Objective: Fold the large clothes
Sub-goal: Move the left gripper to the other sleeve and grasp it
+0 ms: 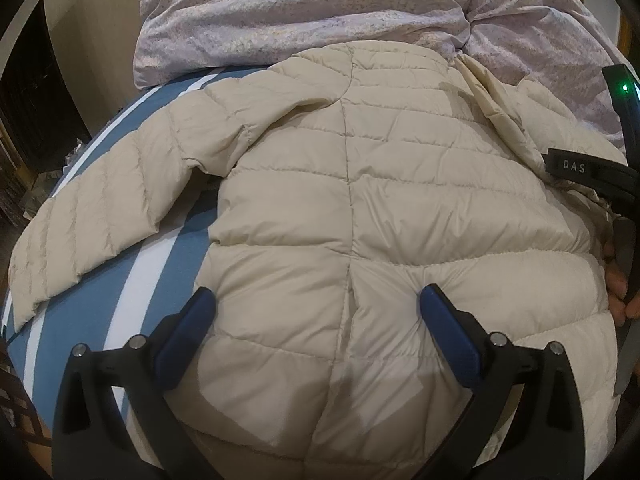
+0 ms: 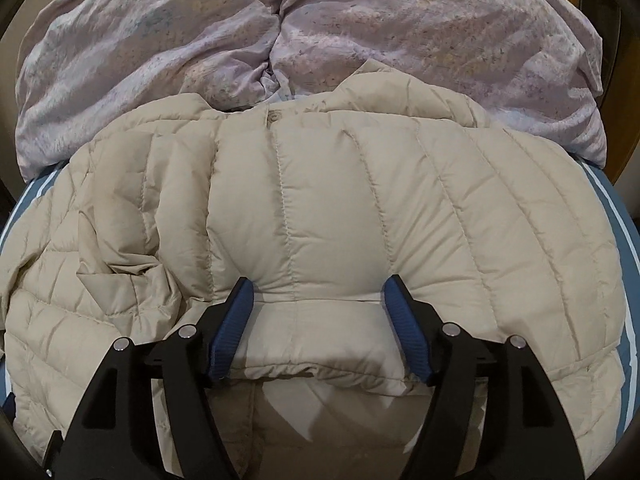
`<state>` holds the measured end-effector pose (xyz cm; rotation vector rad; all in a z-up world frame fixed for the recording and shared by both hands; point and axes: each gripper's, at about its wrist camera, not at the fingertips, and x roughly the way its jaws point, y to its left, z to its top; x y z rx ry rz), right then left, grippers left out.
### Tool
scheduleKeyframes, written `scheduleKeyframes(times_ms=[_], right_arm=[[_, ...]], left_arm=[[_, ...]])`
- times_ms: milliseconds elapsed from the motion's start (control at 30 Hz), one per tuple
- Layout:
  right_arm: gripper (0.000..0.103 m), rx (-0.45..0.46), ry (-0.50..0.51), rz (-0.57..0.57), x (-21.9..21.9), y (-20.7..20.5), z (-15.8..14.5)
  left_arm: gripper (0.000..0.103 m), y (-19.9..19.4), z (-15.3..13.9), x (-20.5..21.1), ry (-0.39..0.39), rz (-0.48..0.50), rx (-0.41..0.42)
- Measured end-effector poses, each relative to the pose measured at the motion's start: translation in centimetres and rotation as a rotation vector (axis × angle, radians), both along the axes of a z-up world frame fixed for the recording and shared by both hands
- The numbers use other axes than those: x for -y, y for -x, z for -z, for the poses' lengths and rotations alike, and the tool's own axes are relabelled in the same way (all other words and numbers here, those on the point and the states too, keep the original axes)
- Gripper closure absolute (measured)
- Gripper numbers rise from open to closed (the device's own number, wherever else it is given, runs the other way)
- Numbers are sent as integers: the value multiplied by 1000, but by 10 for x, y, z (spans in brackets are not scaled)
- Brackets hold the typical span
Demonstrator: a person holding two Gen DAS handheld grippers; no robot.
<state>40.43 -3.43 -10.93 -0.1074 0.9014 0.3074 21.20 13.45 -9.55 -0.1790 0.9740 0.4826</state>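
A cream quilted down jacket (image 1: 360, 184) lies spread on a bed with a blue-and-white striped sheet (image 1: 132, 292). One sleeve (image 1: 100, 216) stretches out to the left in the left wrist view. My left gripper (image 1: 316, 300) stands open and wide, its blue fingertips (image 1: 202, 304) resting on the jacket's padded body. In the right wrist view the jacket (image 2: 320, 184) fills the middle, and my right gripper (image 2: 319, 286) is open astride a folded-over edge panel (image 2: 320, 340). That panel lies between the blue pads (image 2: 236, 320), which do not pinch it.
A crumpled lilac duvet (image 2: 360, 32) is heaped along the far side, touching the jacket's top. At the right edge of the left wrist view a person's hand (image 1: 614, 280) holds a black tool body (image 1: 576, 168). A dark doorway (image 1: 36, 92) stands at the left.
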Motion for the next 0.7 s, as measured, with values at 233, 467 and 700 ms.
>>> scheduleKeyframes(times_ms=[233,467,700], right_arm=[[26,-10,-21,-13,-4,-3,3],[15,-19,-31,-42,-6,-4,4],[15,-20,-37,-42,-7,-4,4]], left_arm=[[2,44,-47,-44,27,-84,85],[3,97,-79,-124,-55,-265,66],[27,155,-61,-213,71,-519,29]])
